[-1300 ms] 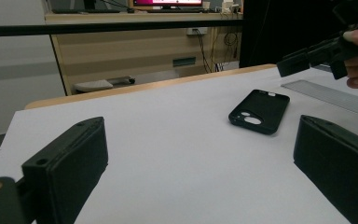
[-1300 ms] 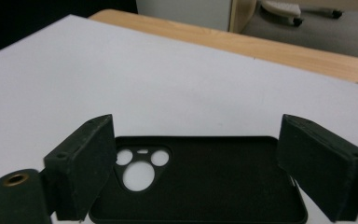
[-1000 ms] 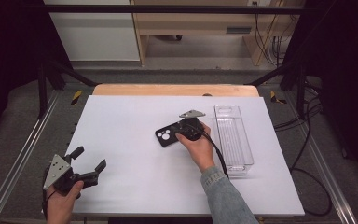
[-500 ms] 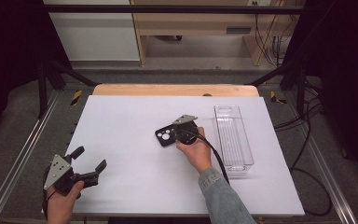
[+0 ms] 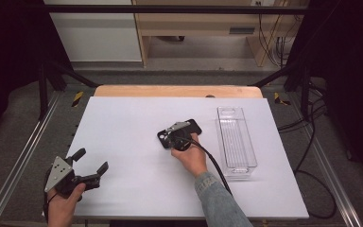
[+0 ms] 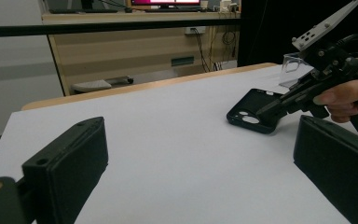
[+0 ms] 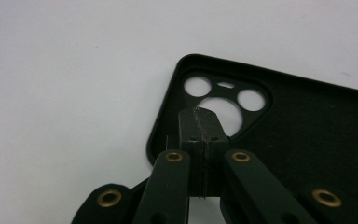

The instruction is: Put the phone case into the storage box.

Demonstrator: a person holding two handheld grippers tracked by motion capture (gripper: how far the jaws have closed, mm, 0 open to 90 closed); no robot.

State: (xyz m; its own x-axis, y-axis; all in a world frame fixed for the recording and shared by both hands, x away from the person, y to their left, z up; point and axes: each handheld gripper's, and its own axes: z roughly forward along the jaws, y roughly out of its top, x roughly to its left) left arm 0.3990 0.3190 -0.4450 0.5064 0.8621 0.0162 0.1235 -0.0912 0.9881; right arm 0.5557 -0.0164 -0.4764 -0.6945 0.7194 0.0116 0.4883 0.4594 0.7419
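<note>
Black phone case [image 5: 180,133]: soft shell, camera cut-outs, lying inside-up at mid-table, just left of the clear plastic tray [image 5: 236,141]. Right gripper [image 7: 200,122]: jaws pressed together over the case's camera end, apparently nipping its rim. Left gripper [image 5: 90,166]: jaws spread wide, idle at the near left corner. Step judged: securing the pick-up. Next: lift gently, confirming the rim holds.

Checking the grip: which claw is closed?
The right claw, pads pressed together over the black phone case. The left claw stands wide open, apart.
</note>
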